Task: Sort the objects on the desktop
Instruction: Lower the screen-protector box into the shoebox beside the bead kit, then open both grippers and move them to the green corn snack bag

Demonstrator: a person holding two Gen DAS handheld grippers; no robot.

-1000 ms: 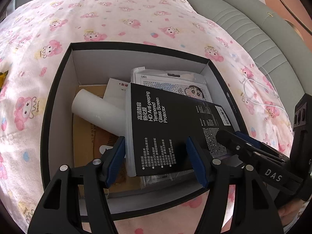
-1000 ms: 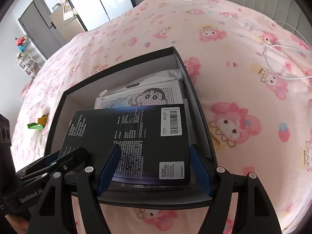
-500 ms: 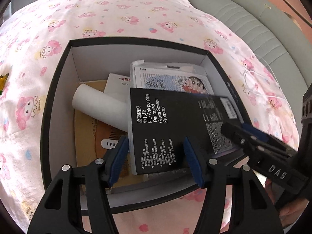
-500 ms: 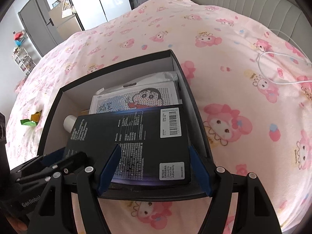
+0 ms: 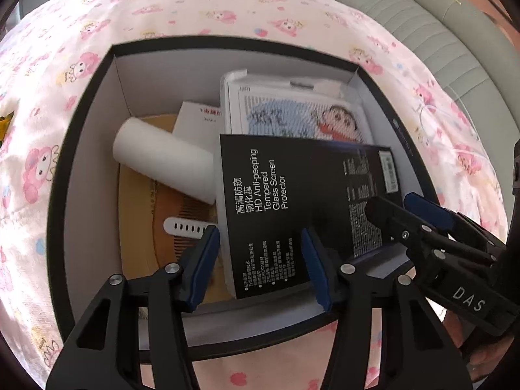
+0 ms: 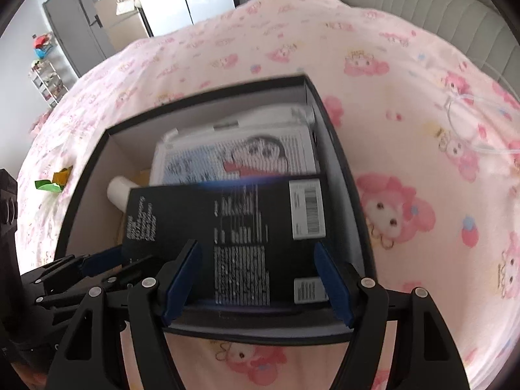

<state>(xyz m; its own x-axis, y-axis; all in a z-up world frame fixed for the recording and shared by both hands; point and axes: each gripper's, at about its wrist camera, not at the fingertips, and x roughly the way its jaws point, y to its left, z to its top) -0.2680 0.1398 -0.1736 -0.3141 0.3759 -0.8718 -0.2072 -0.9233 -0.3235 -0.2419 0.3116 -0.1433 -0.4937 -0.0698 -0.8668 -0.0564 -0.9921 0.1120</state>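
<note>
An open black box (image 5: pixel 81 149) (image 6: pixel 338 149) sits on the pink bedspread. Inside, a black screen protector package (image 5: pixel 292 201) (image 6: pixel 227 214) lies on top of a cartoon-print pack (image 5: pixel 302 117) (image 6: pixel 240 156), a white roll (image 5: pixel 162 159), a white strap (image 5: pixel 185 227) and a brown comb card (image 5: pixel 143 243). My left gripper (image 5: pixel 260 232) (image 6: pixel 130 256) hovers over the package's near left end; its jaws are closing, and the pads do not press on it. My right gripper (image 6: pixel 255 245) (image 5: pixel 390 200) stands open wide above the package's near right part.
A white cable (image 6: pixel 468 120) lies on the bedspread to the right of the box. A green and yellow wrapper (image 6: pixel 53 180) lies to its left. A grey padded headboard (image 5: pixel 432 29) runs along the far right. A hand (image 5: pixel 481 354) shows at the lower right.
The left jaws have narrowed around the package's near end. Both cameras have tilted slightly, and the right view is now blurred. The package lies where it did.
</note>
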